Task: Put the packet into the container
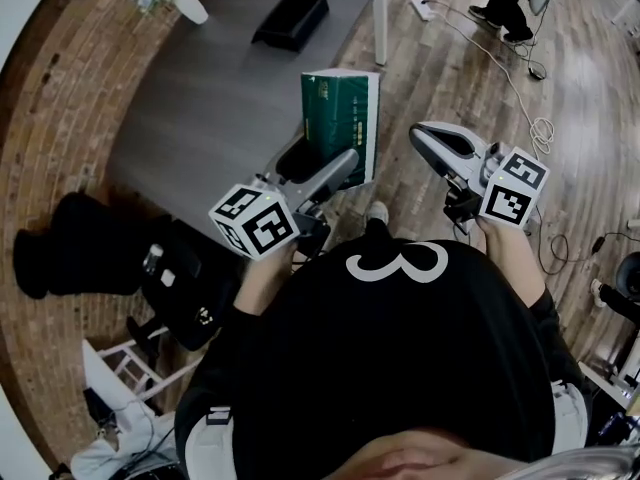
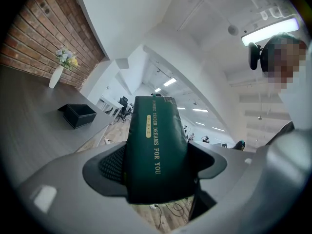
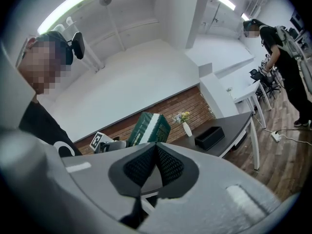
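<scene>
Left claw: your left claw [image 1: 345, 165] holds the packet [image 1: 340, 118]. In the left gripper view both dark pads [image 2: 113, 164] press on its lower part, one from each side.
Packet: it is dark green with a white side and gold letters, "TENDER DREAMS FOR YOU". It stands up out of the claw, in the air, in the upper middle of the head view, over the near edge of the tabletop [image 1: 215, 93].
Right claw: your right claw [image 1: 443, 146] is closed. In the right gripper view its two pads [image 3: 168, 165] meet at the tips and nothing is between them. It is at the right of the head view, beside the packet but not touching it.
Container: the black box [image 1: 291, 18] is open at the top and stands on the tabletop, at the top of the head view. It is well apart from the packet and from both claws.
Vase: a white vase with flowers [image 1: 186, 3] stands at the upper left of the head view, near the brick wall [image 1: 60, 118].
Floor: a wooden floor [image 1: 450, 68] fills the upper right of the head view, with white cables [image 1: 520, 98] lying on it.
Other person: someone in dark clothes [image 3: 285, 57] stands at the far right of the right gripper view, by another table.
</scene>
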`<control>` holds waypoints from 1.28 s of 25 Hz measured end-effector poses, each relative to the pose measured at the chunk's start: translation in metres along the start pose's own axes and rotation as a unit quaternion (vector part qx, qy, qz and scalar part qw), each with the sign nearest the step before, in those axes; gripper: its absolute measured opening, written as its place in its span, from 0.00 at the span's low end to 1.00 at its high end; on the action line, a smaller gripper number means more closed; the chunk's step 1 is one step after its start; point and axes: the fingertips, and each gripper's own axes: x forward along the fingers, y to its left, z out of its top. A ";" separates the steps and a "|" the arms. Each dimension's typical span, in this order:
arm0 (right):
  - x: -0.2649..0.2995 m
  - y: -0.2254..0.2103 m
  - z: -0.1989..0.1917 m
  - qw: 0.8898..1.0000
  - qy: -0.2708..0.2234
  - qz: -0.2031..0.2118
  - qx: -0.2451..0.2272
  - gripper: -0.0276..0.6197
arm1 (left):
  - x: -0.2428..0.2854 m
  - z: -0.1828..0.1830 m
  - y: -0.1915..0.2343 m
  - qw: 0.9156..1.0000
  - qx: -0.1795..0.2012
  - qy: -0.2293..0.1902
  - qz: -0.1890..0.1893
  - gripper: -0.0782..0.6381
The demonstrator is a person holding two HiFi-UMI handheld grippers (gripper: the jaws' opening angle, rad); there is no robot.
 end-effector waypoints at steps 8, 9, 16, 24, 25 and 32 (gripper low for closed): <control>0.074 -0.079 0.029 0.999 0.032 -0.015 0.016 0.05 | 0.048 0.051 0.087 1.000 -0.014 -0.008 0.006 0.68; 0.087 -0.089 0.035 0.999 0.038 -0.017 0.017 0.05 | 0.054 0.061 0.100 1.000 -0.017 -0.009 0.008 0.68; 0.119 -0.126 0.051 0.999 0.044 -0.022 0.010 0.05 | 0.075 0.092 0.148 1.000 -0.014 -0.017 0.017 0.68; 0.124 -0.136 0.051 0.999 0.037 -0.005 0.011 0.05 | 0.080 0.088 0.160 0.999 -0.003 -0.017 0.037 0.68; 0.127 -0.140 0.051 0.999 0.038 -0.001 0.011 0.05 | 0.081 0.088 0.162 0.999 -0.002 -0.016 0.041 0.68; 0.173 -0.180 0.062 0.997 0.055 0.047 0.015 0.05 | 0.091 0.101 0.200 0.996 -0.002 -0.034 0.088 0.68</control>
